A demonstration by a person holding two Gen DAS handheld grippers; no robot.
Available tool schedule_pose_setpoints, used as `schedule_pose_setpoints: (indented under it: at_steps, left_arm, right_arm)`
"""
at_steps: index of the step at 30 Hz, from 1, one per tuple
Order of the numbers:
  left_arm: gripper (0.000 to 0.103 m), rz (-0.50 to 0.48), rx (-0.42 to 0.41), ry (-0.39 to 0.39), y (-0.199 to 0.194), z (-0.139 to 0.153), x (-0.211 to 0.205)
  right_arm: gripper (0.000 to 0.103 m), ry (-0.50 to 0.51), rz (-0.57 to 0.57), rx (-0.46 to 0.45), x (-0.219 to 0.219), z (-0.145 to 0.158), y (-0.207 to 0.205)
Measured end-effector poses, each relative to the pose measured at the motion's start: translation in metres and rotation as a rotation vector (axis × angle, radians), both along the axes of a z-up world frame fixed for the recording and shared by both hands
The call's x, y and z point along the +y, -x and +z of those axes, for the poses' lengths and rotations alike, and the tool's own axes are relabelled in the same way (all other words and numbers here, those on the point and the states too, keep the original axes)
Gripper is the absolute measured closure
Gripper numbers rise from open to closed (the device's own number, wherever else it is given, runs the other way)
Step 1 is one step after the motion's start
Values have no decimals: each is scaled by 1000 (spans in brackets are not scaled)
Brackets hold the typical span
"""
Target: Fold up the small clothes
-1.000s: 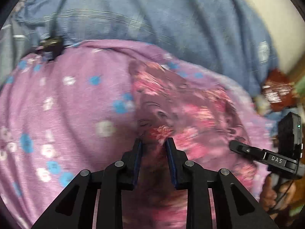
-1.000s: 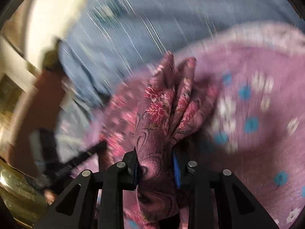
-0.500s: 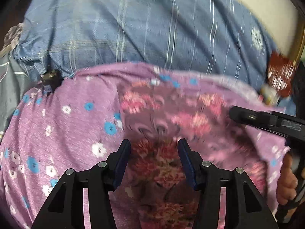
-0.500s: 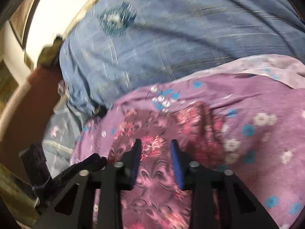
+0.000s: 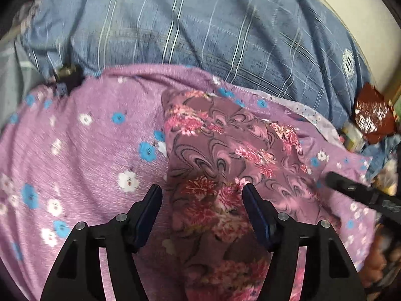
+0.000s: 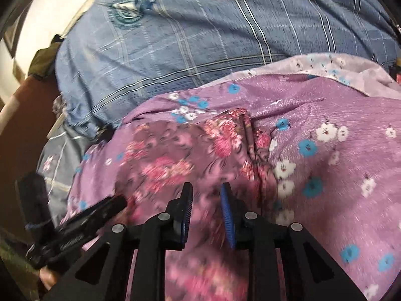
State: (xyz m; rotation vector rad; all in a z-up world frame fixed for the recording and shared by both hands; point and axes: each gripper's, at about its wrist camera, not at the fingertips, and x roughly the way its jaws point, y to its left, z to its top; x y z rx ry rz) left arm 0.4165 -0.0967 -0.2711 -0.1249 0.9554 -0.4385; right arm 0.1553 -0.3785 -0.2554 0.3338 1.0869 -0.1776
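Cloth [image 5: 225, 165] lies spread on the purple sheet [image 5: 87, 150], so neither tool needs a hold: left gripper [image 5: 202, 197] fingers gape wide, right gripper [image 6: 207, 195] fingers stand narrowly parted, empty.

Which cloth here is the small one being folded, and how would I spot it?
Find the big blue plaid pillow; below it spreads a lilac sheet with blue and white flowers. On that sheet lies the small cloth, darker mauve with pink blossoms and black swirls.

Bedroom: plaid pillow [image 5: 200, 25], floral bedsheet [image 5: 75, 150]
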Motion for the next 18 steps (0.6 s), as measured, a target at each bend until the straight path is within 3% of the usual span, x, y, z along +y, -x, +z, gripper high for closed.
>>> schedule_pose_setpoints:
  at_steps: [3,5,10,13,16,18]
  left_arm:
    - [38,-23,-62,-56,22,12,-3]
    - [38,-43,-60,-91,39,16,-6]
    - [32,-78,-23,-212,48,-2,-22]
    - [23,-36,-64,-206,50,-5,-21]
    - [25,44,-44,-164,62,1,-11]
    - [27,49,-110,-161,89,21,-8]
  right_arm:
    - [78,7,15,-10,9,10,17]
    - [78,-4,9,4,15,7,32]
    - [79,38,29,144,25,-36,49]
    - [78,60,36,145,28,-37,46]
    - [77,32,11,146,27,-30,47]
    - [74,51,25,143,33,-23,50]
